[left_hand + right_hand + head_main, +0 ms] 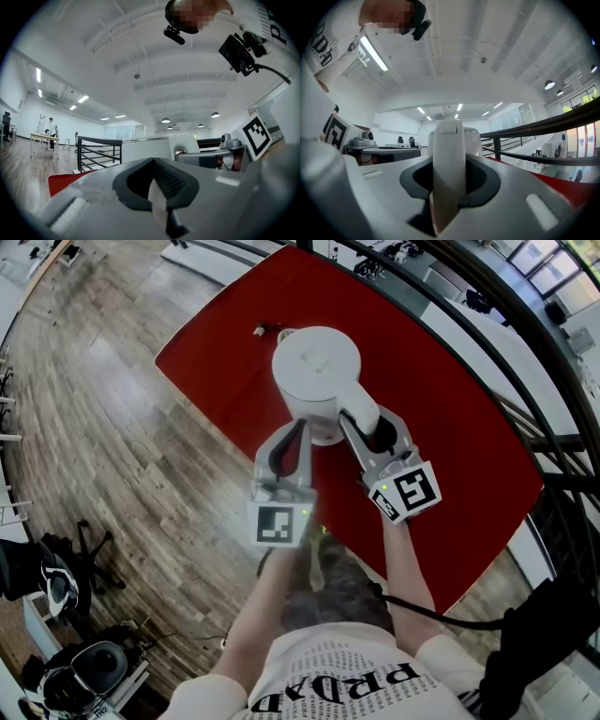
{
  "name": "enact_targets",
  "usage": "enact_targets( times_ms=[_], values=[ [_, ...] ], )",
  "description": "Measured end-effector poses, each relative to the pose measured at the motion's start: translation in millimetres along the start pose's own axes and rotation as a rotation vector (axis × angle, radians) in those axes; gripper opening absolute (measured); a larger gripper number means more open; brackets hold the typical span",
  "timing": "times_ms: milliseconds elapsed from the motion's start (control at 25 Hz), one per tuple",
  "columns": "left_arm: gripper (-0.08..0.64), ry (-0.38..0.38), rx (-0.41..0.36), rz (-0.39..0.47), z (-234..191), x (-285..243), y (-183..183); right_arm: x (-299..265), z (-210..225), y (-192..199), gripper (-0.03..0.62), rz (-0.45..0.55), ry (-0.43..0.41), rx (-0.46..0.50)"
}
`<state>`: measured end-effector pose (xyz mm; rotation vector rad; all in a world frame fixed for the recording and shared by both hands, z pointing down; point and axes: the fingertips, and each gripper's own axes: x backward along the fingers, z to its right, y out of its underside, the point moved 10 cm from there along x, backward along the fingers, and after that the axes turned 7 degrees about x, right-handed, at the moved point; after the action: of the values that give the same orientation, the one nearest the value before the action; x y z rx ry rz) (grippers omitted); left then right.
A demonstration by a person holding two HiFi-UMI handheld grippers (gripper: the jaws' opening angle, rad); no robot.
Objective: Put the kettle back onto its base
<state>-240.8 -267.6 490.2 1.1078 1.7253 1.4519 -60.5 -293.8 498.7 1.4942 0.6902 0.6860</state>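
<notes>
A white kettle (317,367) stands upright on the red table (450,427). My right gripper (354,420) is shut on its handle (449,159), which runs upright between the pads in the right gripper view. The left gripper (305,426) reaches in from the left at the kettle's foot. Its jaws are closed on a thin white edge (157,201) that looks like the rim of the base (324,435). Most of the base is hidden under the kettle. In the left gripper view the kettle (140,149) fills the space just beyond the jaws.
A small plug or cord end (260,331) lies on the table behind the kettle. A black railing (525,343) runs along the table's far and right sides. Wooden floor with a black chair (66,559) lies to the left. A person (52,126) stands far off.
</notes>
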Motion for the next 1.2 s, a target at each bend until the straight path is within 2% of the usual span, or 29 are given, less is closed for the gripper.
enact_targets(
  times_ms=[240, 440, 680, 880, 1000, 1080, 1200],
  values=[
    [-0.008, -0.003, 0.008, -0.010, 1.3, 4.1, 2.0, 10.4, -27.9, 2.8, 0.112, 0.001, 0.139, 0.022],
    [-0.006, -0.005, 0.010, -0.012, 3.1, 4.8, 3.8, 11.6, -39.9, 0.4, 0.112, 0.039, 0.146, 0.039],
    [-0.008, -0.014, 0.016, -0.021, 10.0, 9.2, 8.4, 15.2, -51.8, 1.6, 0.110, 0.057, 0.201, 0.042],
    [-0.006, -0.029, 0.035, -0.039, 5.8, 16.3, 16.3, 20.9, -46.7, 6.7, 0.110, 0.057, 0.149, 0.058],
    [-0.006, -0.027, 0.018, -0.039, 4.4, 17.0, 20.2, 26.4, -32.1, 11.3, 0.110, 0.067, 0.100, 0.039],
    [-0.006, -0.018, 0.010, -0.031, 5.3, 17.8, 18.8, 30.5, -20.0, 14.1, 0.110, 0.066, 0.038, 0.043],
    [-0.006, -0.010, 0.012, -0.032, 7.7, 17.0, 18.7, 32.7, 2.7, 18.0, 0.110, 0.040, -0.107, 0.087]
  ],
)
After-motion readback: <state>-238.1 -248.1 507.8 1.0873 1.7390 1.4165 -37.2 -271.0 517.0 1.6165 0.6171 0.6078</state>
